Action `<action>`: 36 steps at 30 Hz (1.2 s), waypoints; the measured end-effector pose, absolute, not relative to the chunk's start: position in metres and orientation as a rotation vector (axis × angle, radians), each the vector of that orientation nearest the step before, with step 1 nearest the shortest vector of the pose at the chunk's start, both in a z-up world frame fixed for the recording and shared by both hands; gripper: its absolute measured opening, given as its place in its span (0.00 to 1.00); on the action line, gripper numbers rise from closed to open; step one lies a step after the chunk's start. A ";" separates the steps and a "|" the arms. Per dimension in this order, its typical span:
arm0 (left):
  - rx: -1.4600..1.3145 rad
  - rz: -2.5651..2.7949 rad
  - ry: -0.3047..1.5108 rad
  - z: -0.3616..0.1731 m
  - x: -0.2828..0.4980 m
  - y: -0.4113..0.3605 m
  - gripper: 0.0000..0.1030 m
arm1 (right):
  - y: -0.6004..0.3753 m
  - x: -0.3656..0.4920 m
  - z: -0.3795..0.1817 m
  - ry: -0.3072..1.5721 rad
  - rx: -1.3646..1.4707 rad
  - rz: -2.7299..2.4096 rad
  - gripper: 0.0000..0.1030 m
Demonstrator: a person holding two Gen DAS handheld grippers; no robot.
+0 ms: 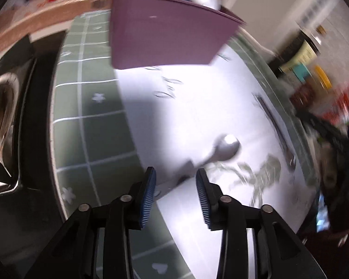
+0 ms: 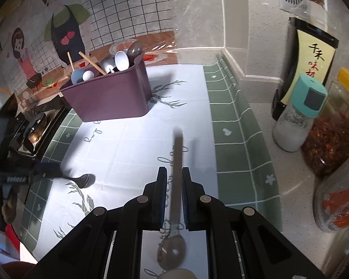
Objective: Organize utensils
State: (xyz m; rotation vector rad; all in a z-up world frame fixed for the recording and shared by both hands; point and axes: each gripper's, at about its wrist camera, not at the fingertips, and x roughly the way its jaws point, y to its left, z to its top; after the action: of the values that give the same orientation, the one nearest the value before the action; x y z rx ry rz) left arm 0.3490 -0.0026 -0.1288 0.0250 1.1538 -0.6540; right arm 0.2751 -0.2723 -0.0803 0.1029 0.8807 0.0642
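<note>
Right tongs [image 2: 173, 181] pinch a metal spoon [image 2: 176, 186] by its handle above the mat. Left tongs [image 1: 175, 180] spread, a second spoon [image 1: 222, 150] apparently lying loose just ahead. Purple holder [image 2: 109, 97] stands behind.

Each black hand-held gripper [image 1: 175, 181] has ribbed blue pads [image 2: 163, 195] and silver pins.

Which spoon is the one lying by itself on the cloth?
Find the purple utensil bin standing on the white cloth. Come toward the cloth's near left edge, beside the left gripper: a small dark metal spoon lies flat there. Unlike the bin's spoons, it lies alone.
</note>
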 end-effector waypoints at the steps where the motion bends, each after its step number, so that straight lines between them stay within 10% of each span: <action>1: 0.058 -0.664 1.142 -0.129 0.344 -0.009 0.47 | -0.271 0.276 -0.082 0.884 0.103 0.068 0.10; 16: 0.290 -0.709 1.099 -0.128 0.354 -0.083 0.50 | -0.270 0.268 -0.092 0.922 0.048 0.088 0.15; 20: 0.302 -0.614 1.084 -0.128 0.360 -0.088 0.29 | -0.279 0.264 -0.099 0.943 0.050 0.087 0.17; 36: -0.127 -0.318 0.985 -0.106 0.336 -0.008 0.29 | -0.272 0.309 -0.118 0.996 0.061 0.083 0.19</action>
State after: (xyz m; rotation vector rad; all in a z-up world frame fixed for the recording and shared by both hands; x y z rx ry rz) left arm 0.3360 -0.0078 -0.1063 -0.1272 0.9847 -0.3176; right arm 0.3093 -0.2717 -0.1179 0.0609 0.9960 0.0827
